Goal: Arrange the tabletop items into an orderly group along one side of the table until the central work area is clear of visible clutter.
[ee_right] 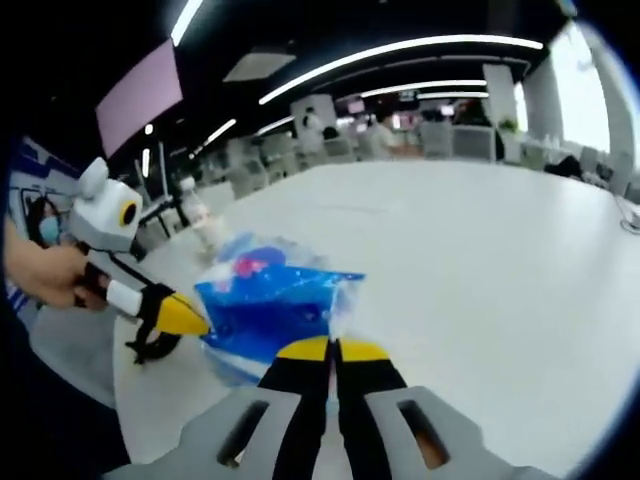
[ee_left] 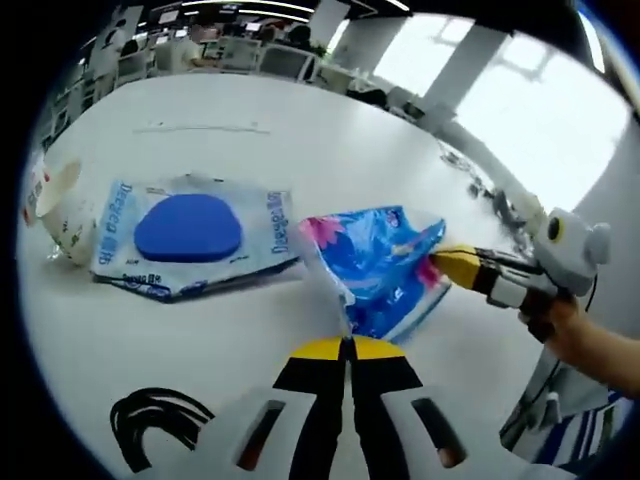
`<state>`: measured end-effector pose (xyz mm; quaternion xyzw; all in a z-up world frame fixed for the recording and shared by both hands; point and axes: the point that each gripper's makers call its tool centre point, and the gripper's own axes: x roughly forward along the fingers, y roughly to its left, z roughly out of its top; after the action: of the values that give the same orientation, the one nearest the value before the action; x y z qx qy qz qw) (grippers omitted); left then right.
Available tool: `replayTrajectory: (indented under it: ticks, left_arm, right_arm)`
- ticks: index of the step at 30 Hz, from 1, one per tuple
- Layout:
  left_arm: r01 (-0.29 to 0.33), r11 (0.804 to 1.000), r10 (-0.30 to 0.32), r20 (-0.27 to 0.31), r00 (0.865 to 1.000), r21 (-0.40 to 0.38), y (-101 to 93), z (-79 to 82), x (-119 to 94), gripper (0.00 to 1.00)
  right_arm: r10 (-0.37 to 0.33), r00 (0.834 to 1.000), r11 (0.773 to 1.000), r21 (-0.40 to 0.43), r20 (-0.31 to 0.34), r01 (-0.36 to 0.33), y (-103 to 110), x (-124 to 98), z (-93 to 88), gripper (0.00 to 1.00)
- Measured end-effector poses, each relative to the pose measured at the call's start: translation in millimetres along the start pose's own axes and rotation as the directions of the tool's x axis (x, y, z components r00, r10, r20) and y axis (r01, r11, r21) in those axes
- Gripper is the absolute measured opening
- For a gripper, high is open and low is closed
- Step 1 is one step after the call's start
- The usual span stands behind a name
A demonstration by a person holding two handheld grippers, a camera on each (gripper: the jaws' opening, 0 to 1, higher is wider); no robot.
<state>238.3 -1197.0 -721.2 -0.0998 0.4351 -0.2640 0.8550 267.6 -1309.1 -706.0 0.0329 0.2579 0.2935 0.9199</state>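
A blue flowered tissue pack [ee_left: 385,268] is held between both grippers over the white table [ee_left: 300,140]. My left gripper [ee_left: 345,346] is shut on the pack's clear plastic edge. My right gripper [ee_left: 452,265] comes in from the right, shut on the pack's other end. In the right gripper view the pack [ee_right: 270,300] lies just ahead of the shut right gripper [ee_right: 333,347], and the left gripper [ee_right: 185,318] pinches its left corner. A flat wet-wipes pack [ee_left: 190,235] with a blue oval lid lies to the left on the table.
A paper cup [ee_left: 62,215] lies tipped beside the wipes at the far left. A coiled black cable [ee_left: 150,425] sits near the table's edge, low on the left. A person's hand [ee_right: 50,275] holds the left gripper. Desks and chairs stand beyond the table.
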Motion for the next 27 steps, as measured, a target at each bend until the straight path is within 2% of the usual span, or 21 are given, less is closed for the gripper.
replayTrajectory:
  ticks: [2,7,13,20,27]
  left_arm:
    - [0.001,1.000,-0.001,-0.001,1.000,0.020,-1.0,3.4,1,0.00]
    - [0.009,1.000,-0.009,0.007,1.000,0.012,-1.2,15.6,7,0.00]
    - [-0.002,1.000,0.003,0.017,1.000,-0.027,3.3,25.7,16,0.00]
    - [0.010,0.999,-0.008,0.032,0.999,-0.046,3.3,39.7,22,0.00]
    - [0.037,0.993,-0.032,0.040,0.999,-0.114,-0.7,51.4,38,0.00]
  right_arm:
    - [-0.017,1.000,1.000,0.005,0.007,0.017,-1,-2,2.4,0.00]
    - [-0.056,0.998,0.998,0.008,0.025,0.056,-9,-5,7.8,0.00]
    - [-0.090,0.995,0.996,0.006,0.033,0.090,-13,-4,11.6,0.00]
    - [-0.113,0.992,0.993,0.022,0.054,0.112,-21,-3,19.6,0.00]
    - [-0.153,0.987,0.988,0.031,0.055,0.151,-36,-5,21.1,0.00]
